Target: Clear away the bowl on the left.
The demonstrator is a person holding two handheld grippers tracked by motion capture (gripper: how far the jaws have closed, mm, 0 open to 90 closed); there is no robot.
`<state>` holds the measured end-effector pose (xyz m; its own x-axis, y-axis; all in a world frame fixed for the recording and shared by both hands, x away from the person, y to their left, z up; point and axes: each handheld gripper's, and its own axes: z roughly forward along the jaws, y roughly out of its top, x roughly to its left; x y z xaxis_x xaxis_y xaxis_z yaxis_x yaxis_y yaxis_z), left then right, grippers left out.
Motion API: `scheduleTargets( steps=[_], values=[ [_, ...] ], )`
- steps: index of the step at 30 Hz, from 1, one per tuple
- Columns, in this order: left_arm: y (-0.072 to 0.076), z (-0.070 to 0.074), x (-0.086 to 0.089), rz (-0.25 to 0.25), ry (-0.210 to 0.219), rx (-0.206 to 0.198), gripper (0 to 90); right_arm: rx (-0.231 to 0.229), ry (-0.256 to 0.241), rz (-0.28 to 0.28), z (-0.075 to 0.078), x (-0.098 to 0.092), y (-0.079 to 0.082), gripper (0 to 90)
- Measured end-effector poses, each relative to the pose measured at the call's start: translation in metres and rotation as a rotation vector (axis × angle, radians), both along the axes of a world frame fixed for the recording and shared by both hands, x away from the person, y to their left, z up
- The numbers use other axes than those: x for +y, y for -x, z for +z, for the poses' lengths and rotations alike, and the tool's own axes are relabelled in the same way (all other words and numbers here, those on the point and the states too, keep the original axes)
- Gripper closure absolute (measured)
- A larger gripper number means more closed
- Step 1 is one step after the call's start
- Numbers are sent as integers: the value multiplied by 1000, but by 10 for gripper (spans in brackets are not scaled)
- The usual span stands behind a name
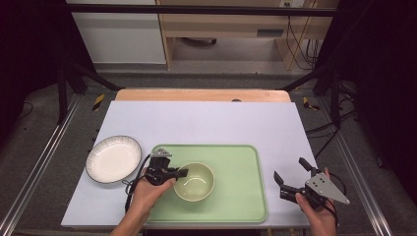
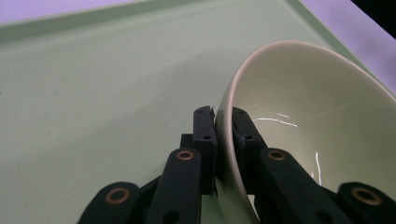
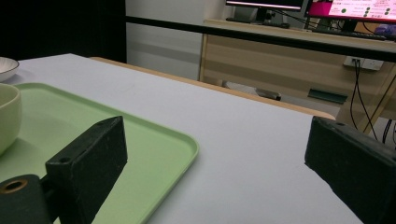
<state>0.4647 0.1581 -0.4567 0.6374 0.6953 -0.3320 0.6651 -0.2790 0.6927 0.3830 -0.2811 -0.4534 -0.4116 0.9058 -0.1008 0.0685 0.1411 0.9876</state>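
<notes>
On the green tray point(image 1: 236, 196), the left hand-held gripper point(image 1: 181, 172) clamps the bowl point(image 1: 194, 181) at its left rim; the right hand-held gripper point(image 1: 290, 173) waits unclenched, far right.

Both tongs black: left tongs point(image 1: 183, 172) brass-coloured pivot rivets, right tongs point(image 1: 291, 171) grey three-cornered plate, black cables trailing behind.

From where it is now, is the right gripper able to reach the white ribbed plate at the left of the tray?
Probably not directly. The right gripper hovers open past the green tray's right edge; the pale green bowl and left gripper clamping its rim lie between it and the white ribbed plate.
</notes>
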Motion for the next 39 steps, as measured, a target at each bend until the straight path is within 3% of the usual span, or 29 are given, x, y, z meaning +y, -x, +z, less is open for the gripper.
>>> scheduleTargets(
  steps=[13, 28, 33, 35, 39],
  values=[
    [-1, 1, -2, -14, -26, -10, 825, 3, 0, 1, 0, 0, 0, 58],
    [1, 3, -1, -8, -16, -28, 812, 9, 0, 2, -1, 0, 0, 56],
    [3, 9, 2, 13, -14, -72, 689, 10, 0, 3, -1, 1, 0, 55],
    [4, 12, 4, 21, -12, -96, 596, 10, -1, 3, -1, 1, 0, 55],
    [5, 17, 7, -14, 3, -133, 424, 12, -1, 6, 0, 2, -1, 54]
  ],
)
